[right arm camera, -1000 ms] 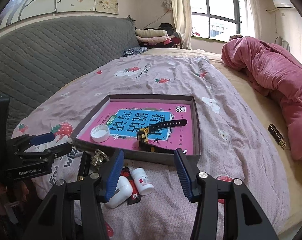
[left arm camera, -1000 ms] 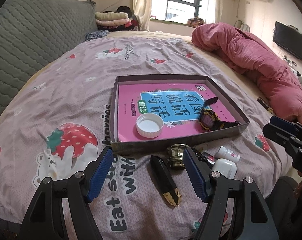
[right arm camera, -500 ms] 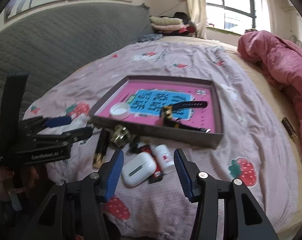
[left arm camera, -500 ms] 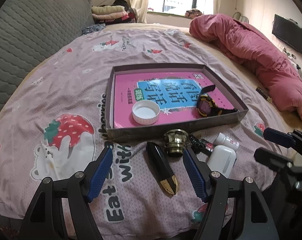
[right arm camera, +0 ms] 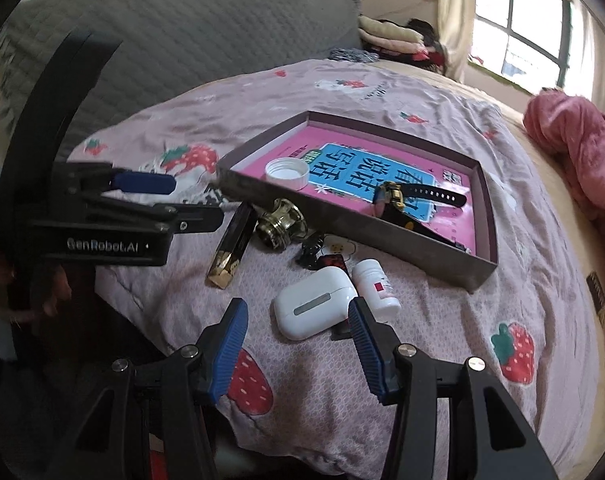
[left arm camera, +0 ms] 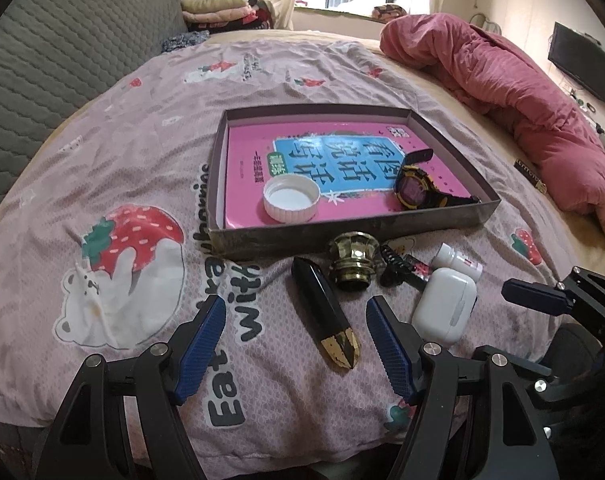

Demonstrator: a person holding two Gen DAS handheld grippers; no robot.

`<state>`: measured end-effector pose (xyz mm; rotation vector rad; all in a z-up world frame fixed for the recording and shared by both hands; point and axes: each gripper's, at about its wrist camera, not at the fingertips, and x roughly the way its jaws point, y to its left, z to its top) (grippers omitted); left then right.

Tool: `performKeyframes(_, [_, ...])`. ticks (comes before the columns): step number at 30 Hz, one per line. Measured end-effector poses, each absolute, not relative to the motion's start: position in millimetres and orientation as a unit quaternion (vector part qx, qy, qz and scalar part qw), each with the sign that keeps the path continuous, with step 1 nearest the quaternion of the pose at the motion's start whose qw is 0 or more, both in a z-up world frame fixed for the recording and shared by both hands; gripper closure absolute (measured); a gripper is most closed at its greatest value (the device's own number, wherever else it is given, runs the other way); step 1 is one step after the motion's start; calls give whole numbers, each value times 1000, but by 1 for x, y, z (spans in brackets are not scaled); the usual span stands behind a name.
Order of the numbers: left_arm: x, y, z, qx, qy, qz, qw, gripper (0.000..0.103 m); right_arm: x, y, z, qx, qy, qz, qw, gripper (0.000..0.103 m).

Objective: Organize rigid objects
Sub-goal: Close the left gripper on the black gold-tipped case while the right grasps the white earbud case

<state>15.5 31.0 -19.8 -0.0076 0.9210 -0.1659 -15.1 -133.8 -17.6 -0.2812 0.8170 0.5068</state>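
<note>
1. A shallow grey box (left arm camera: 342,236) lies on a strawberry-print bedsheet (left arm camera: 134,152), lined with a pink and blue booklet (left arm camera: 342,152).
2. Inside it, a white bottle cap (left arm camera: 290,196) sits open side up near the front wall, and a black and yellow wristwatch (left arm camera: 416,190) lies toward the right corner.
3. Just outside the front wall lies a row of loose items: a black tube with a gold tip (left arm camera: 322,304), a brass knob (left arm camera: 352,266), a small black clip (left arm camera: 394,266), a white pill bottle (left arm camera: 458,260) on its side, and a white earbud case (left arm camera: 446,304).
4. The earbud case touches the pill bottle, and both partly cover a dark red packet (right arm camera: 334,260).
5. The left gripper (left arm camera: 296,346) hovers over the black tube, fingers (left arm camera: 200,344) spread wide, holding nothing.
6. The right gripper (right arm camera: 298,344) hangs just before the earbud case, its fingers (right arm camera: 230,344) also spread, nothing between them.
7. A pink quilt (left arm camera: 522,92) is heaped at the far right of the bed.
</note>
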Motion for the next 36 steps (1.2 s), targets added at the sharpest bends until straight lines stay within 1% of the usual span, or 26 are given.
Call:
performKeyframes(15, [25,22,-44,-7,479,-90,873,29,-11,-117,-45,-257,359,251,862,51])
performKeyframes(18, [28,21,-50,-8,486,-92,869,29,-10,-114,-51,-269,358,255,857,41])
performKeyframes(24, [32,20,-55,-9,491,-90,866,29,-8,-107,-57,-300,340,255,854,41])
performKeyframes(29, [36,21,-59,-11,496,-90,864,29,-2,-105,-61,-306,336,260,852,41])
performKeyframes(36, [38,20,-60,-12,497,-90,863,29,10,-106,-65,-286,343,276,851,40])
